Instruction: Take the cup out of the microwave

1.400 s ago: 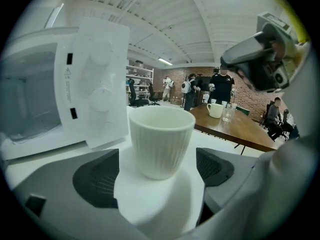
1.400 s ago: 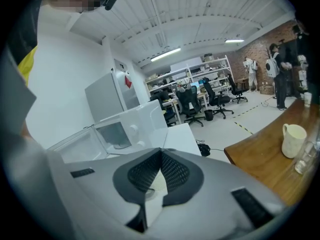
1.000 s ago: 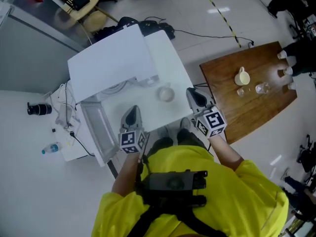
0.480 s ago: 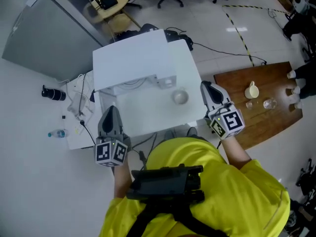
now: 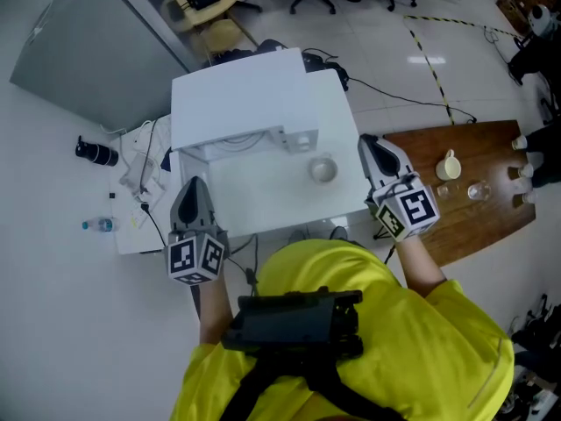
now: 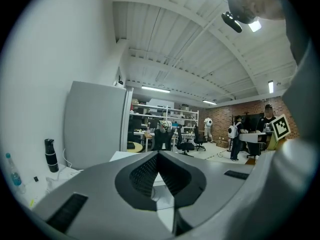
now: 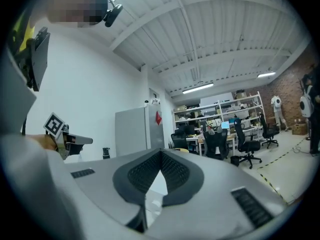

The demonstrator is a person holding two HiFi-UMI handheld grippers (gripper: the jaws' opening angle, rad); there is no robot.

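A small pale cup [image 5: 323, 170] stands on the white table [image 5: 263, 200], in front of the white microwave [image 5: 241, 103] and outside it. My left gripper [image 5: 192, 185] hovers past the table's left front corner, jaws shut and empty. In the left gripper view the left gripper [image 6: 158, 153] points level over the table toward the room. My right gripper [image 5: 368, 141] floats at the table's right edge, just right of the cup and apart from it. In the right gripper view the right gripper [image 7: 161, 152] has its tips together with nothing between them.
A wooden table [image 5: 491, 217] at the right carries a cream jug [image 5: 448, 165] and small glasses [image 5: 478, 189]. On the floor at the left lie cables, a black bottle [image 5: 96, 153] and a clear bottle [image 5: 98, 225]. A grey cabinet [image 5: 96, 51] stands behind.
Both grippers have risen. The left one swung out leftward from the table's front to beyond its left corner. The grey door seen open at the left a second ago no longer shows.
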